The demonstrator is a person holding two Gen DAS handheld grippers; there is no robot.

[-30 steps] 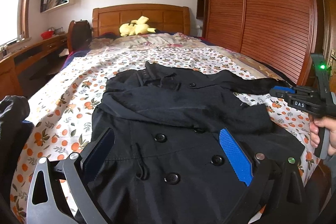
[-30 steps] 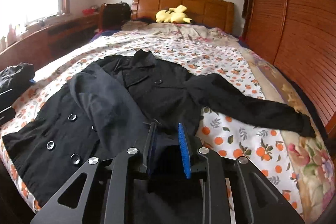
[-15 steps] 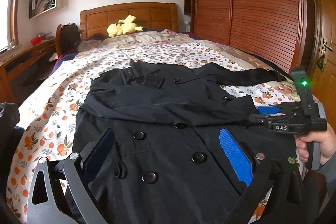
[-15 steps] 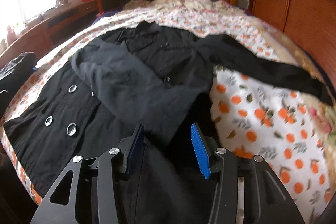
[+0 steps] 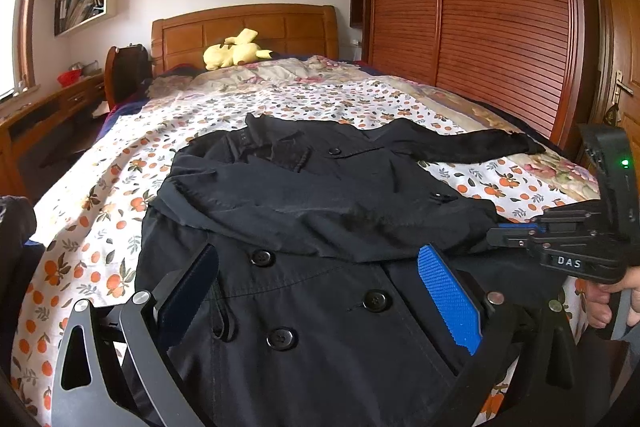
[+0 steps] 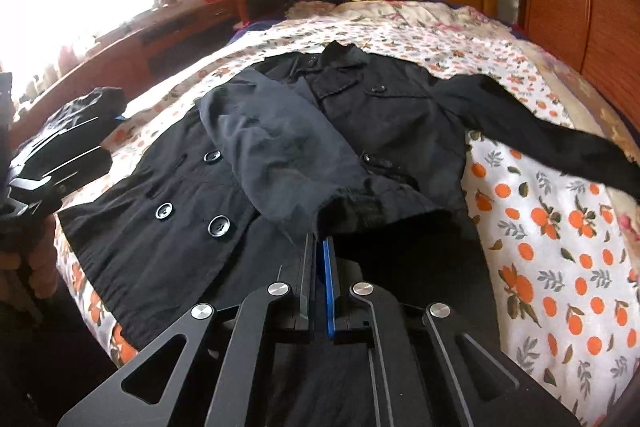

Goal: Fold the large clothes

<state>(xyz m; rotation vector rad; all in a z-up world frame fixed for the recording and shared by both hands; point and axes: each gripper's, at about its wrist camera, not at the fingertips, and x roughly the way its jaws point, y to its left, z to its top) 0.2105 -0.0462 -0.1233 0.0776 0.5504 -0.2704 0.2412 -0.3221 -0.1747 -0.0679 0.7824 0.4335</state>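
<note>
A black double-breasted coat [image 5: 320, 267] lies face up on the bed, collar toward the headboard. Its left sleeve [image 6: 276, 163] is folded across the chest; the other sleeve [image 6: 560, 135] stretches out to the right. My left gripper [image 5: 320, 291] is open, hovering over the coat's lower front with nothing between the fingers. My right gripper [image 6: 319, 247] is shut just short of the folded sleeve's cuff; I cannot tell whether any cloth is pinched. The right gripper also shows in the left wrist view [image 5: 520, 231] at the coat's right edge.
The bed [image 5: 120, 187] has an orange-print sheet. A yellow plush toy [image 5: 234, 51] lies by the wooden headboard. A wooden wardrobe [image 5: 480, 27] lines the right side. A desk [image 6: 168, 31] stands under the window at left. A dark bundle [image 6: 80, 119] sits at the bed's left edge.
My right gripper opened half a second ago and has now shut at the folded sleeve's cuff. My left gripper stayed open over the coat's lower front, its view swinging rightward.
</note>
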